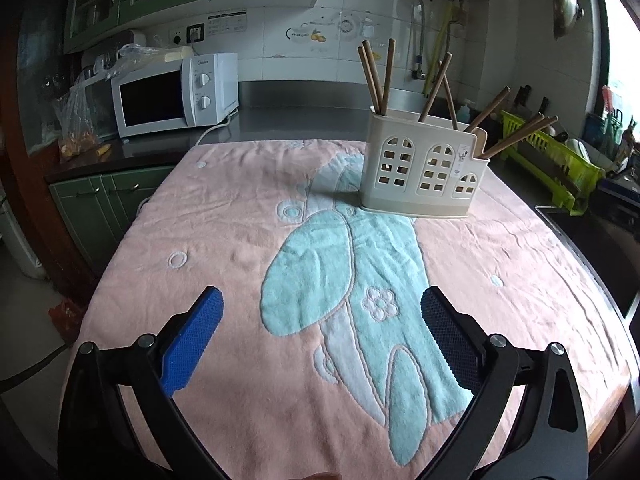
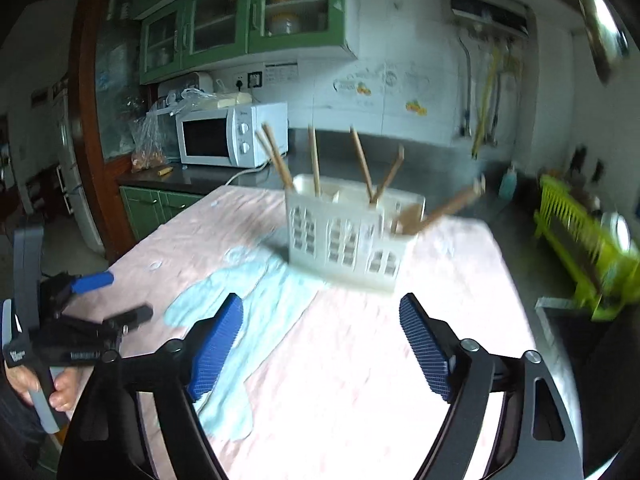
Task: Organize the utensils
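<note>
The left tongs are spread wide with nothing between the blue pads. They hang over a pink towel with a pale blue bunny shape on it, which covers the counter.

The right tongs are also apart and hold nothing. That picture is blurry.

Ahead of the left tongs and a bit to the right stands a cream utensil holder with little window holes like a house. It sits on the far part of the towel, well apart from both tongs. Brown wooden chopsticks stick up out of it, some straight and some leaning to the right. A small white sticker is on its front, but the writing is too small to read.

Far ahead and to the left of the tongs is a white microwave. There is a small logo above its knobs, too tiny to read surely.

Far to the right is a bright green dish rack.

In the right view, a hand holds the left tongs' handle, off to the left.
</note>
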Tool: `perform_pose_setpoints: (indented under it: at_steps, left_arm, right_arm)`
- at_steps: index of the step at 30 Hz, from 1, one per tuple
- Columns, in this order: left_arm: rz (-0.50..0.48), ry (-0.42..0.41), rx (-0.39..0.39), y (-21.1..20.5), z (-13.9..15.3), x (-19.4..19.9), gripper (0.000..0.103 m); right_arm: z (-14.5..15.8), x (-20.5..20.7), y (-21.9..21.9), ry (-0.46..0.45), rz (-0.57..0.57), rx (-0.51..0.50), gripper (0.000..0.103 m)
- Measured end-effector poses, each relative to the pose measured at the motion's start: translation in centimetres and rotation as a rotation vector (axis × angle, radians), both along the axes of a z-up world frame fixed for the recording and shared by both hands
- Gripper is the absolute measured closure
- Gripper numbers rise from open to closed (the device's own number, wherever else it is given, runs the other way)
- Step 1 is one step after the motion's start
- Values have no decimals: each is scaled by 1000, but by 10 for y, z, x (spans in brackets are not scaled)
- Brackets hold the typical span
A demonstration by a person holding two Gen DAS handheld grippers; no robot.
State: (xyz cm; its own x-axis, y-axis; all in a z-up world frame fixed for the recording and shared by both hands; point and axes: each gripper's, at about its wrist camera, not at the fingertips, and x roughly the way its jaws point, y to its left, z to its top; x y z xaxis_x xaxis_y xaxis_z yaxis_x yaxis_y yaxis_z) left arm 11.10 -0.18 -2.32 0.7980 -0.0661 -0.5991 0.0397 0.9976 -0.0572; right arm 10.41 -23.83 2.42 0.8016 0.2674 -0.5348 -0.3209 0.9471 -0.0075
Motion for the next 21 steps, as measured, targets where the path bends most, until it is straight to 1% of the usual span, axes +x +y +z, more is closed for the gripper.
perform_pose_setpoints:
  at_steps: [2,7,11,15,21]
  left_arm:
    - [3,-6,5,0,2,-4,5]
    - [11,-28,25,-1,8,-11,5]
    - [17,-41,30,-1,13,-15,5]
    - [27,-52,29,-2,16,-18,5]
    - [33,-64,54,-7,19,-19,5]
  right_arm:
    - [-11,-7,-2,11,-23,17,21]
    - [-30,-19,-7,38,-65,74,18]
    - [-37,-23,-12,45,-103,82,17]
    - [-42,-25,-15,58,-117,94,17]
    - [-41,-29,-12,41,-128,71,16]
